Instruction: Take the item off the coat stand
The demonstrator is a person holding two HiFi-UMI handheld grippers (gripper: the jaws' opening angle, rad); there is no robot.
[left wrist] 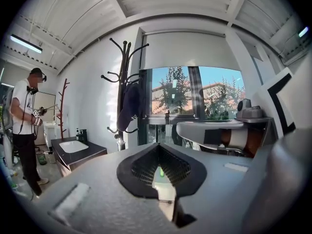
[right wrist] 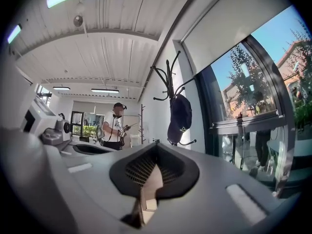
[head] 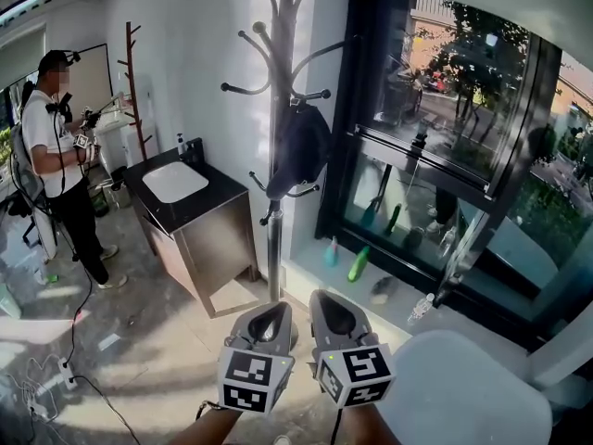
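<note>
A tall dark metal coat stand (head: 275, 156) rises in front of the window. A dark navy cloth item (head: 298, 146) hangs from one of its middle hooks. It also shows in the left gripper view as the navy item (left wrist: 129, 106) and in the right gripper view as the navy item (right wrist: 179, 113). My left gripper (head: 269, 315) and right gripper (head: 332, 306) sit side by side low in the head view, pointing at the stand's base, well short of the item. Both have their jaws together with nothing between them, the left gripper (left wrist: 157, 145) and the right gripper (right wrist: 156, 144).
A dark cabinet with a white sink (head: 176, 182) stands left of the stand. A person (head: 56, 146) stands further left beside a wooden coat stand (head: 132, 91). Bottles (head: 359, 263) line the window sill. A white rounded surface (head: 463, 387) is at my right; cables (head: 56, 369) lie on the floor.
</note>
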